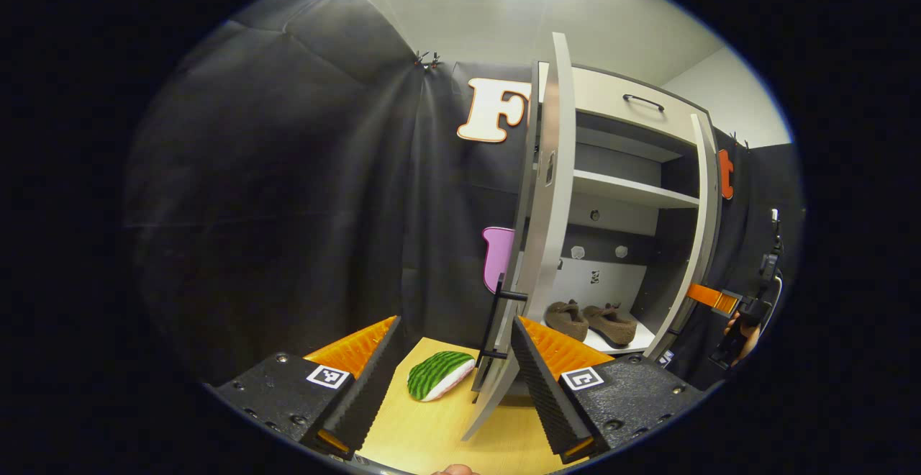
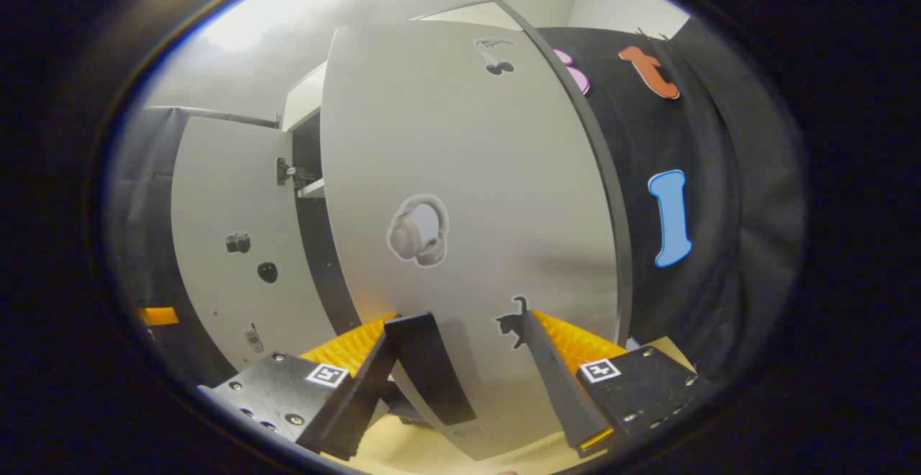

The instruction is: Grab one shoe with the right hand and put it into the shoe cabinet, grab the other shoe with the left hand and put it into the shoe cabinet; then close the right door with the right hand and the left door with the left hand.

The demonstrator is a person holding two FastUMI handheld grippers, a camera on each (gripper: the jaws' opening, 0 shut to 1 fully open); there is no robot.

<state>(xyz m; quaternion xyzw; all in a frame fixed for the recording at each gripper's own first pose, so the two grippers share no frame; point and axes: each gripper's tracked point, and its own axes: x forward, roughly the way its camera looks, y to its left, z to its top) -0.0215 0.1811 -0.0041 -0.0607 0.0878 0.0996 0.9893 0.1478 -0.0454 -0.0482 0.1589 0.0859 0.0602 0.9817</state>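
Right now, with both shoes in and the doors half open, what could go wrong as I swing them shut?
1. The left gripper has its jaws open astride the left door's edge near the black handle; pushing askew could make it slip off.
2. The right door sits very close in the right gripper view, hiding the cabinet, so the doors could clash unseen.
3. The brown shoes lie near the shelf front and might catch a door.

Shoe cabinet (image 1: pixel 633 194) standing on the counter (image 1: pixel 432 432) before the booth wall, two shoes (image 1: pixel 591 320) lying side by side on its bottom shelf, left door (image 1: pixel 550 194) standing open edge-on, right door (image 2: pixel 468 209) swinging partway, a watermelon-slice toy (image 1: pixel 439 374) lying on the counter left of the left door.
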